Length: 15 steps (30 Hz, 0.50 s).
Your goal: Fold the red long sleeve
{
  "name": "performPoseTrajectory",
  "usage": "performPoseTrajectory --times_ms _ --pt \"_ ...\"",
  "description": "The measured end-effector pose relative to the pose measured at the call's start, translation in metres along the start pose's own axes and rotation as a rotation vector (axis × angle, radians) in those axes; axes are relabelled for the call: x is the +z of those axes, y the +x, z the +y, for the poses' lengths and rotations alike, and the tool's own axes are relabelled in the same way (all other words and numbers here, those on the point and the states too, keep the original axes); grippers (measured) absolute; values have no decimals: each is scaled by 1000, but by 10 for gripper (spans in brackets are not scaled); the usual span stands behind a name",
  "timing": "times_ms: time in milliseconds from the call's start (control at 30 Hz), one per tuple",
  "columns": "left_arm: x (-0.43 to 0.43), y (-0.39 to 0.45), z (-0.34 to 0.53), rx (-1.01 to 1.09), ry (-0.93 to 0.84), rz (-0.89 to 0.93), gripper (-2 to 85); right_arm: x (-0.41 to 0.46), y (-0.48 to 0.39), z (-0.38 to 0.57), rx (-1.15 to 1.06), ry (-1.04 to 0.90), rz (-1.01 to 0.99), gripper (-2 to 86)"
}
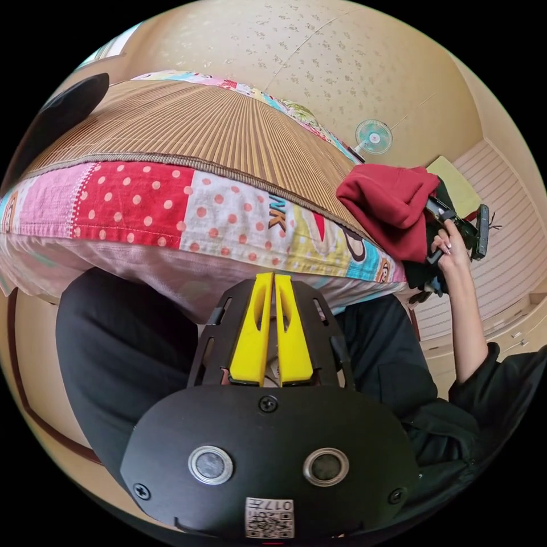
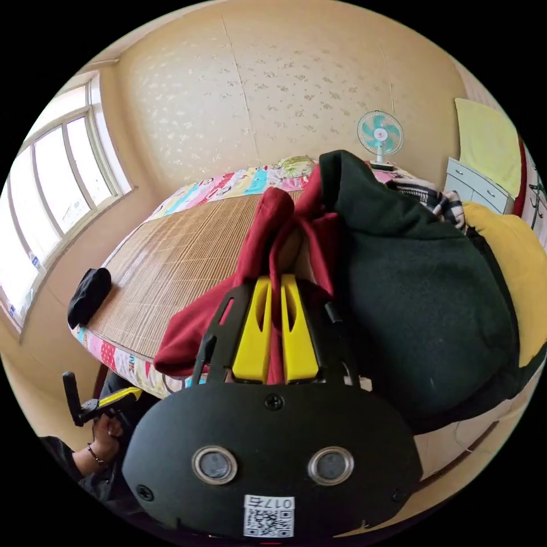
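Note:
The red long sleeve (image 2: 268, 245) is bunched up at the near edge of the bed, beside a pile of other clothes. My right gripper (image 2: 274, 278) is shut on it, with a fold of red cloth running between the yellow jaws. In the left gripper view the same red long sleeve (image 1: 393, 205) hangs over the bed's corner, and the right gripper (image 1: 441, 213) is held against it by a hand (image 1: 453, 250). My left gripper (image 1: 272, 277) is low in front of the bed's side, jaws shut together with nothing between them. It appears again as the left gripper (image 2: 128, 393) at the lower left.
A bamboo mat (image 2: 171, 256) covers the bed over a patchwork sheet (image 1: 171, 211). A dark green garment (image 2: 421, 296) and a yellow one (image 2: 507, 256) are piled right of the red one. A black object (image 2: 88, 295) lies on the mat's far end. A fan (image 2: 380, 132) stands behind.

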<state>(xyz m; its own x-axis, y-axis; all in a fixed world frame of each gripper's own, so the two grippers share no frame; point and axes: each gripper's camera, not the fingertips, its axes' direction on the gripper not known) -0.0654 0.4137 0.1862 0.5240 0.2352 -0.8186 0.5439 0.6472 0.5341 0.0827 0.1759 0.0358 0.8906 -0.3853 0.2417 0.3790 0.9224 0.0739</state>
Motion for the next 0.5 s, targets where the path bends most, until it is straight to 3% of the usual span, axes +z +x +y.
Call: performPoseTrajectory --times_ms 100,233,367,500 --pt "-1 -4 1 -15 15 12 -10 3 -73 -18 -244 -9 -76 30" --pt "1 -2 0 -11 9 6 -10 8 -109 1 -528 -25 -393 30" --pt "0 -4 1 -13 17 9 -10 26 -90 43 -524 -97 -438 34" --pt "4 -8 0 -35 20 29 -10 29 -35 80 -325 -140 -511 37"
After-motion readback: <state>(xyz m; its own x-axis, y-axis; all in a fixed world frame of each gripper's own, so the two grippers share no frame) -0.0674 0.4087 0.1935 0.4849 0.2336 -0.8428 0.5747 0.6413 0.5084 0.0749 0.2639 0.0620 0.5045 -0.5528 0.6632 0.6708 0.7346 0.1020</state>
